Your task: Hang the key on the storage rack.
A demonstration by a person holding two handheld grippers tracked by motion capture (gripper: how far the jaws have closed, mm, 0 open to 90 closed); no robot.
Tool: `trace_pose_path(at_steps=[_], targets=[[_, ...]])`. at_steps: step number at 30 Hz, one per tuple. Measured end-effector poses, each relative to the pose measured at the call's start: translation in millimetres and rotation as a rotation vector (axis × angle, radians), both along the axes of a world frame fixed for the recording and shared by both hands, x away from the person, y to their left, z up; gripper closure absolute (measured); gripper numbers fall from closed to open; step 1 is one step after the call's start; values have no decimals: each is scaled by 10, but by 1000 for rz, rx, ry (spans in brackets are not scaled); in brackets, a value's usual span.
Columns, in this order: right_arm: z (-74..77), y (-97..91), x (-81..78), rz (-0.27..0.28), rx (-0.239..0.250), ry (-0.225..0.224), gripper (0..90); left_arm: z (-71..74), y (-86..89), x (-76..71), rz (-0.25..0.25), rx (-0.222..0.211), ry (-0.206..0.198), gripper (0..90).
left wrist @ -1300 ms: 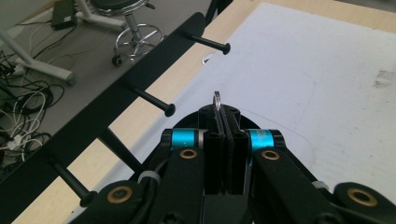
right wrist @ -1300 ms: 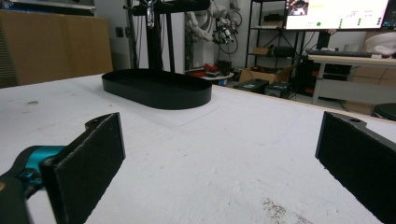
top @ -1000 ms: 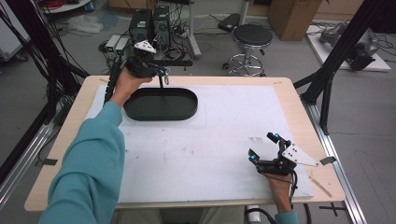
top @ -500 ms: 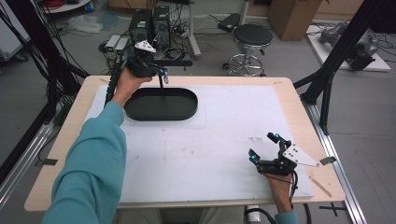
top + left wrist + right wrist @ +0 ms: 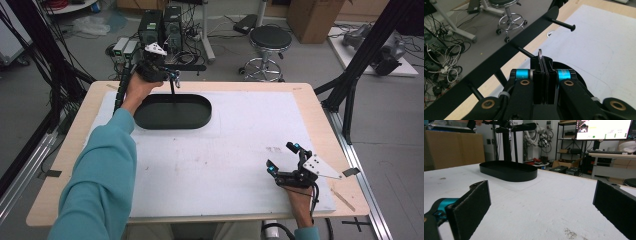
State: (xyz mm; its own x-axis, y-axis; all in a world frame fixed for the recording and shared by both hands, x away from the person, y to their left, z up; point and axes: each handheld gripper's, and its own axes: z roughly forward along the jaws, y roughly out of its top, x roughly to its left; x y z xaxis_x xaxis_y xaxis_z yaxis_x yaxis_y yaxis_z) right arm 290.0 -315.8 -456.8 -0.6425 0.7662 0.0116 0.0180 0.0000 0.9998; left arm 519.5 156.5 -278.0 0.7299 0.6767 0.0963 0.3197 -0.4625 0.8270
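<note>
The left gripper (image 5: 543, 75) pinches a ring (image 5: 539, 53) beside the rack's pegs (image 5: 560, 23), above the tray (image 5: 172, 111). Likely hanging it: align ring with peg before releasing. The right gripper (image 5: 285, 162) rests wide on the worktop (image 5: 300, 100).

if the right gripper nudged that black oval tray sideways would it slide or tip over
Probably slide. The black oval tray is low and wide with a flat base on the white mat, so tipping seems unlikely. Its thin wall suggests it is light, though the upright stand rising at its far end could add weight there, so it might pivot rather than move straight.
</note>
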Motion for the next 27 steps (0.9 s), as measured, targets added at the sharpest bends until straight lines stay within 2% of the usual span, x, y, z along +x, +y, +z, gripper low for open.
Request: trace_pose_path(at_steps=[4, 16, 21, 24, 25, 27], targets=[[-2, -1, 0, 0, 1, -1, 6, -12, 4, 11, 13, 2, 2, 881], [-4, -4, -8, -3, 1, -10, 6, -41, -12, 37, 76, -20, -29, 862], [-5, -2, -9, 1, 2, -12, 6, -23, 50, 20, 108, -60, -71, 689], [-5, -2, -10, 2, 3, -11, 6, -41, 84, -15, 107, -76, -97, 528], [-6, -4, -9, 2, 3, -9, 6, -47, 95, -27, 103, -84, -96, 460], [-6, -3, -9, 2, 4, -9, 6, -38, 104, -73, 170, -73, -118, 260]])
